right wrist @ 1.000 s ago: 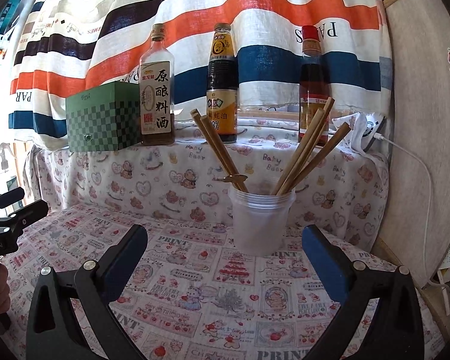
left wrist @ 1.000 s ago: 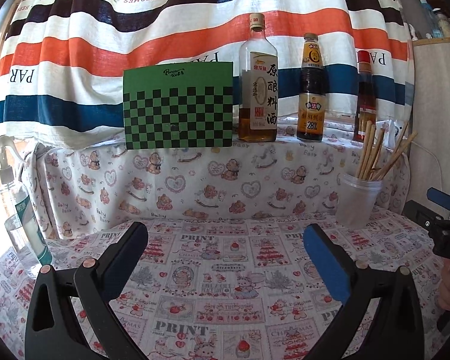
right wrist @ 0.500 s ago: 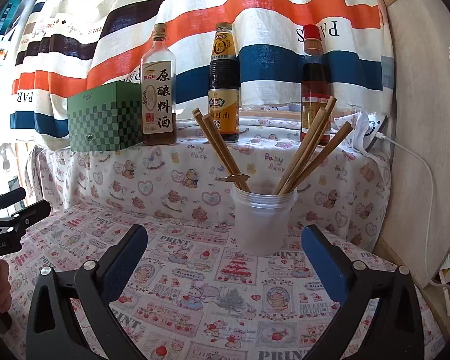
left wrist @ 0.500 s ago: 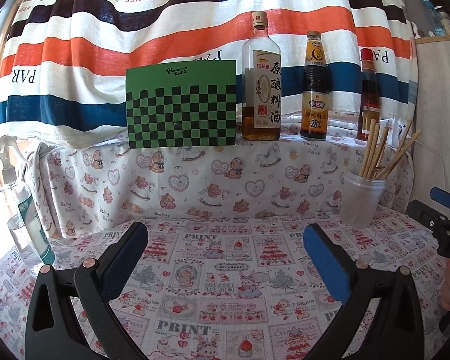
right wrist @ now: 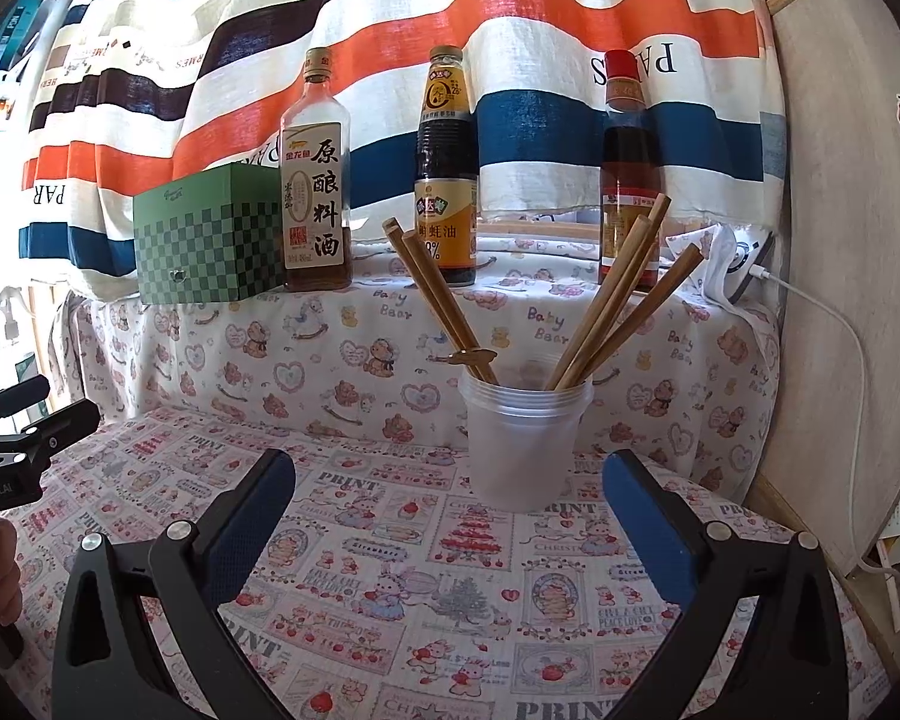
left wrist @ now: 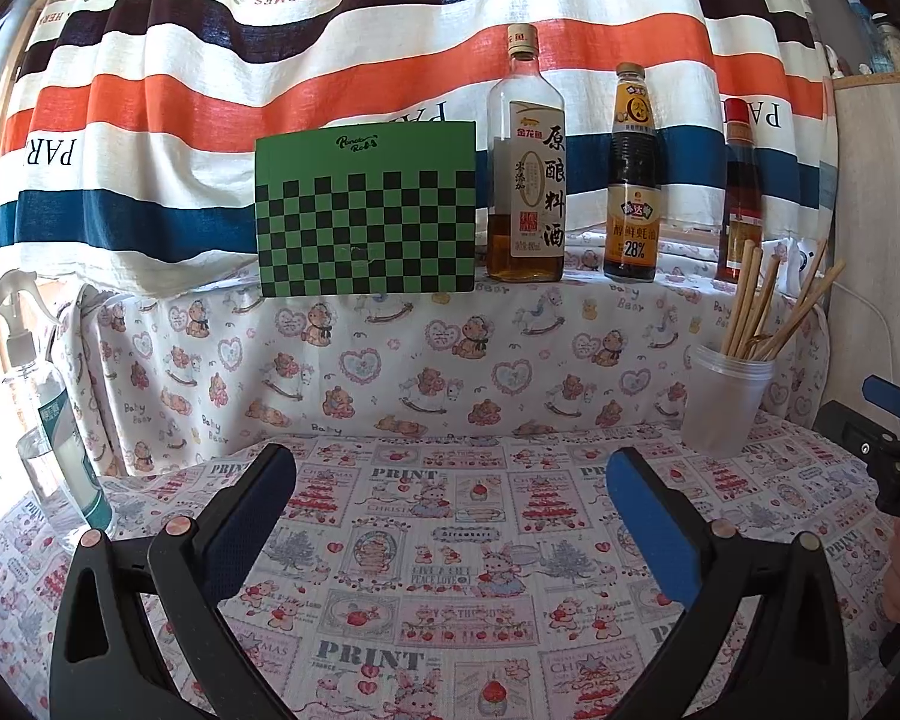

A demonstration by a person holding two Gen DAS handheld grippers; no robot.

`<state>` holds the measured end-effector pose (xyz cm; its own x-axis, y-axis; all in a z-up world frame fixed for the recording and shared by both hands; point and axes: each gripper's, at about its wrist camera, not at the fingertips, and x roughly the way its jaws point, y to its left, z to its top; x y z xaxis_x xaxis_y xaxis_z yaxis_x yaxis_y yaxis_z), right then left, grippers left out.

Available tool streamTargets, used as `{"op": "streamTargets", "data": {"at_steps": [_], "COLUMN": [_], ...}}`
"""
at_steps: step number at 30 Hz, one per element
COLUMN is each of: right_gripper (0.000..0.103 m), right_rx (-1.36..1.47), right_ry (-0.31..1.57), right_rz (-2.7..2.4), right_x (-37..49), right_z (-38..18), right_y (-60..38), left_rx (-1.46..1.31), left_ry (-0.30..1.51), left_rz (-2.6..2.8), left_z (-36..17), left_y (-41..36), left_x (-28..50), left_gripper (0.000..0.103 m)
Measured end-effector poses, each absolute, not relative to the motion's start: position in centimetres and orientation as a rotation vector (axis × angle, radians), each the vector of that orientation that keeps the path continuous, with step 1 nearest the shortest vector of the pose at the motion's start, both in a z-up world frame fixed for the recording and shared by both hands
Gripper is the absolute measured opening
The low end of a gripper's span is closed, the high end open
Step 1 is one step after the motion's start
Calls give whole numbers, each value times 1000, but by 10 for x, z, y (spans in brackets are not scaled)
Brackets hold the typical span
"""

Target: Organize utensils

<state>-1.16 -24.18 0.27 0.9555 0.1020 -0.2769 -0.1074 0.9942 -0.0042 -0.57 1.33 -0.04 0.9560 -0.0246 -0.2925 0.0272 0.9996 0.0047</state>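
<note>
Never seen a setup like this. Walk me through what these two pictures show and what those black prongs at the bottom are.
No robot here: a person holds a hand gripper in each hand, and each gripper carries a wide-angle camera looking forward along its two fingers. The black prongs with blue pads are those fingers. One picture comes from the left gripper, the other from the right gripper. Both are open and hold nothing. On the patterned tablecloth stands a translucent plastic cup with wooden chopsticks and the tip of a metal utensil poking out. On the ledge behind stand three sauce bottles and a green checkered box. A spray bottle stands at the left.
</note>
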Motion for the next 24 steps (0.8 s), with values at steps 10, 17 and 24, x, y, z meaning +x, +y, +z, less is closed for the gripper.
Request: {"op": "streamTargets", "data": {"at_steps": [10,17,24], "right_gripper": [103,103,103], "right_rx": [-5,-15,-33], "right_ry": [281,277,275], "right_rz": [93,93,108], "right_x": [-11,-12,-13], "right_z": [3,3,3], "right_y": [-244,-242,-238], "left_rx": [-3,-3,6], "left_ry": [292,294,297], "left_rz": [24,23,4], "left_z": [0,0,0], "left_y": [17,17,15], "left_x": [-7,-8,-7], "left_gripper": [103,103,103]}}
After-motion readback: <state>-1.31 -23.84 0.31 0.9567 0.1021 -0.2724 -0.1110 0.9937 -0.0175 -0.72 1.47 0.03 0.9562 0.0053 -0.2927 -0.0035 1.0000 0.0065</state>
